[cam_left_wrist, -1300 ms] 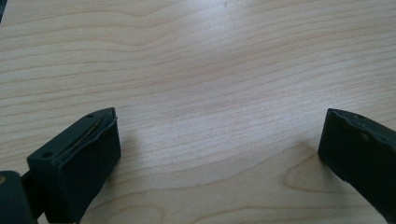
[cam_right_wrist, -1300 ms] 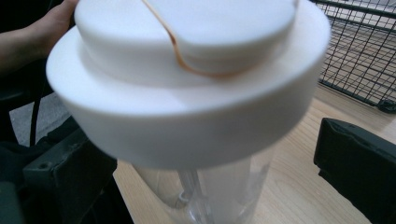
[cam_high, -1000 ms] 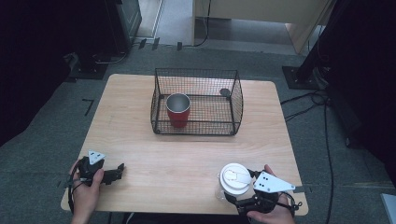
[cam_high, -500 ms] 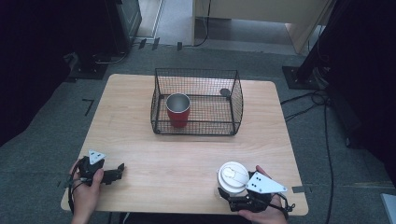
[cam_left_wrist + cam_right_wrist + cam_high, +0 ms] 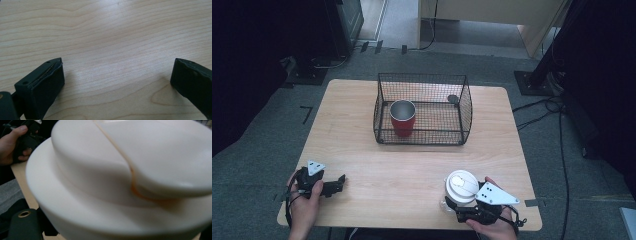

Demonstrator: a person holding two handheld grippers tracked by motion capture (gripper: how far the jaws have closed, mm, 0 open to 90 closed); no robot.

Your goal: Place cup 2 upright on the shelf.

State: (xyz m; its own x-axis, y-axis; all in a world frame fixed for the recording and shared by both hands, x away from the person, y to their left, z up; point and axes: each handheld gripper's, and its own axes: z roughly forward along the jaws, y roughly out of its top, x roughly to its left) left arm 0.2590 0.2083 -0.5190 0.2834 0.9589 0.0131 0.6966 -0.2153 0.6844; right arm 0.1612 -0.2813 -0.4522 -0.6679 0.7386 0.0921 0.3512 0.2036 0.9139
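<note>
White lidded cup (image 5: 462,186) stands at the near right of the worktop (image 5: 412,165). At the near left, the left claw (image 5: 339,183) rests on the wood, jaws spread wide with nothing between them. Far centre, a wire basket (image 5: 422,107) holds a red cup (image 5: 403,118). The right claw (image 5: 454,206) has just been closing and now clamps the white cup's body.

Red cup (image 5: 402,118) upright inside wire basket (image 5: 422,80) on table (image 5: 402,170).

No readable text, label or number anywhere.
</note>
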